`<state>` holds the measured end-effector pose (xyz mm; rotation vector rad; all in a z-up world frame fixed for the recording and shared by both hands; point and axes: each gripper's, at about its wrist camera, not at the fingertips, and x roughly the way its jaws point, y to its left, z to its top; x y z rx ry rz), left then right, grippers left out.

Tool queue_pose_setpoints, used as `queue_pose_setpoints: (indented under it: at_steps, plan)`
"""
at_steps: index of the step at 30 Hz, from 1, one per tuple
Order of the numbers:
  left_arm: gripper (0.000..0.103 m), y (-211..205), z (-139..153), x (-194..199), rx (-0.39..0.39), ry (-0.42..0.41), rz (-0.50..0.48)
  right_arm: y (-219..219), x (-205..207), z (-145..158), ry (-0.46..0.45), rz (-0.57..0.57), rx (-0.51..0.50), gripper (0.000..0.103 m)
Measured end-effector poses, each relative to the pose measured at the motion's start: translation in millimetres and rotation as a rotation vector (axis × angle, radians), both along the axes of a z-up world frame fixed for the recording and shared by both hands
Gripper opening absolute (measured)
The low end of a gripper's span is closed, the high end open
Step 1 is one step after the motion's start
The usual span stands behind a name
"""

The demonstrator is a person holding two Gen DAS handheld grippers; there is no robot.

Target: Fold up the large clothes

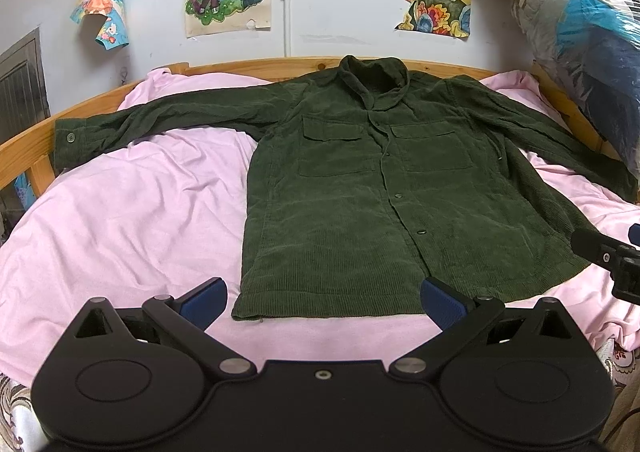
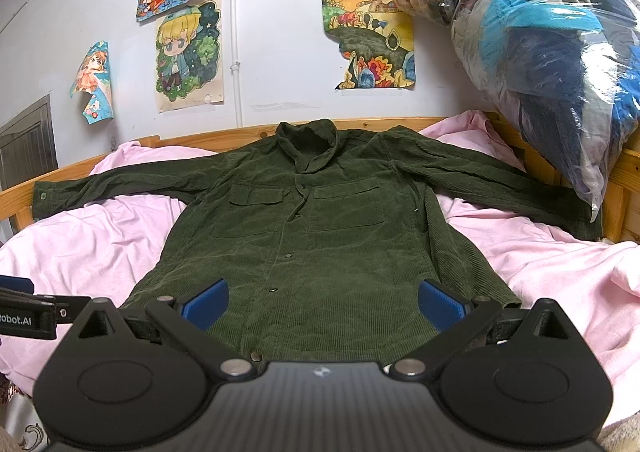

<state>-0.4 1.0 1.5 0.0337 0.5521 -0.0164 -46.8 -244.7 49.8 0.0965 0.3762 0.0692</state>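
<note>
Bed (image 1: 120,211) w/ pink sheet fills most of both views, wooden frame (image 1: 248,65) curving round the far edge against the wall. The shirt (image 1: 360,179), dark green corduroy, lies flat & face up in the middle of the sheet, buttoned, collar at the far side touching the frame, hem nearest me. Both sleeves are spread out sideways: one runs left till its cuff hangs over the frame rail, the other runs right & disappears under the plastic bag (image 1: 580,31) stuffed w/ clothes, which leans in the right corner. Posters (image 2: 188,55) are stuck on the wall above, a thin white pipe (image 2: 236,51) between them.

My left gripper (image 1: 324,302) hovers just short of the hem, blue pads (image 1: 204,300) wide apart, nothing between them; the shirt's near left corner sits in the gap. My right gripper (image 2: 324,304) is over the lower front of the shirt, fingers equally spread, empty, not touching cloth as far as I can tell. Each gripper shows at the edge of the other's view.

Smallest: two chest pockets (image 1: 332,147), row of dark buttons (image 1: 398,195) down the front, one on the left cuff.
</note>
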Motion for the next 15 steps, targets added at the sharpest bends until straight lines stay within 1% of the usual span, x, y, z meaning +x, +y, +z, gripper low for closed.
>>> queue_pose_setpoints:
  at_steps: [8, 10, 15]
  plan:
    - [0.102, 1.2, -1.8, 0.3, 0.003, 0.01, 0.005, 1.8, -1.6, 1.8, 0.0, -0.001, 0.001, 0.103]
    - [0.102, 1.1, -1.7, 0.6, 0.003, 0.01, 0.005, 1.0, 0.9, -1.7, -0.001, -0.004, 0.003, 0.103]
    - [0.102, 1.8, -3.0, 0.4, 0.006, 0.015, 0.008, -6.1, 1.5, -2.4, 0.005, -0.017, 0.013, 0.103]
